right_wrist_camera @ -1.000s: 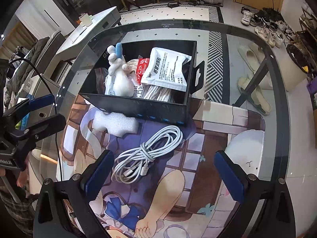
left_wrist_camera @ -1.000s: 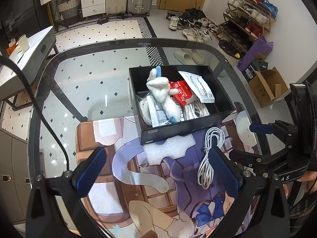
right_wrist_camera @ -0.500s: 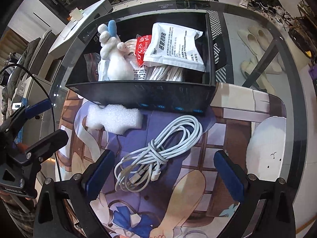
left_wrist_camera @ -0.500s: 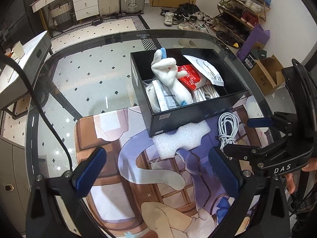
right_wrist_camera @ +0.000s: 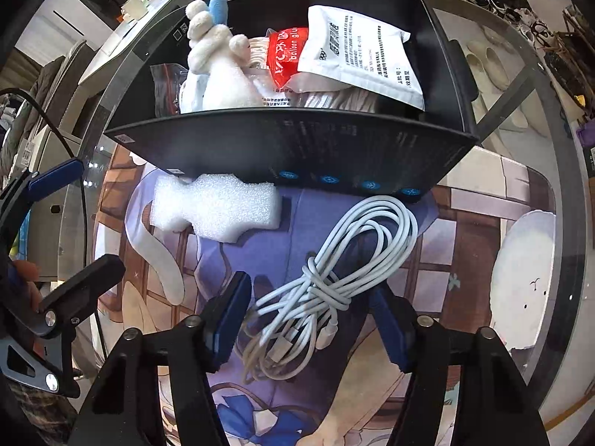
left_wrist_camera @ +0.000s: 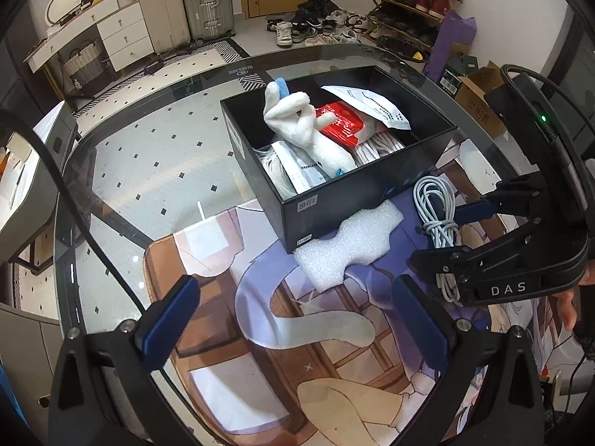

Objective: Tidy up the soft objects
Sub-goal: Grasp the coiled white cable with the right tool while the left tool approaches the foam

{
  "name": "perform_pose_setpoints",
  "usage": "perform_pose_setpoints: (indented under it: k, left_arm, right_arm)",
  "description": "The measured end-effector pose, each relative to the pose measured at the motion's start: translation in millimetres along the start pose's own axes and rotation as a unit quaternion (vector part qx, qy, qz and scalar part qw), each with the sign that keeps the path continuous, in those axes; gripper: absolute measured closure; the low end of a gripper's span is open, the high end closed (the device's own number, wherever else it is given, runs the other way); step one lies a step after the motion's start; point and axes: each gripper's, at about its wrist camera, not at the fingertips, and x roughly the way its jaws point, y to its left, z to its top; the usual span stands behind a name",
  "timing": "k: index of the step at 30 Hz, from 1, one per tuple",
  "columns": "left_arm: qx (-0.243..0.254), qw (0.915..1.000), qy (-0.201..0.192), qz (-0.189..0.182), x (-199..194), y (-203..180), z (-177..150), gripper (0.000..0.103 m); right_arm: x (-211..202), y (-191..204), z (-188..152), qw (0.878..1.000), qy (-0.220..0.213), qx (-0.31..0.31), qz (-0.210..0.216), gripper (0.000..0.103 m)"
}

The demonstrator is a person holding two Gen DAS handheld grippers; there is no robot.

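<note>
**Jaws closing in on the cable**

Jaws of the right gripper (right_wrist_camera: 310, 329) straddle the coiled white cable (right_wrist_camera: 334, 278), lower centre, unclamped; left gripper (left_wrist_camera: 293, 319) gapes idle. Black box (right_wrist_camera: 297, 148) above. Cable looks light, floppy: pinch the wrapped waist.

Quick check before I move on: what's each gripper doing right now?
Left gripper: open, empty, above the mat.
Right gripper: open, fingers either side of the white cable bundle, not yet clamped.
</note>
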Motion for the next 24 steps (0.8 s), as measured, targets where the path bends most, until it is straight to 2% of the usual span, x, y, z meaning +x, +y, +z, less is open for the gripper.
perform_pose_setpoints:
  k: [2,6,16,24]
  left_arm:
    - [0.011,0.9999,0.003,-0.007,2,-4,0,0.0]
    - [0.034,0.9992,0.008,-0.018,3,-11,0,0.0]
    - [0.085,0.9957,0.012,-0.035,7,-26,6,0.0]
    - [0.149,0.988,0.017,-0.037,12,-39,13,0.002]
  right_arm:
    - [0,1,-1,1.0,0.0,-0.004,-0.004,0.046]
    - [-3,-7,-6,1.0,0.001,-0.013,-0.021,0.071]
    - [-3,-21,-16,0.999,0.006,-0.034,-0.012,0.072]
    - [0,-26,-17,0.999,0.007,-0.04,-0.007,0.072]
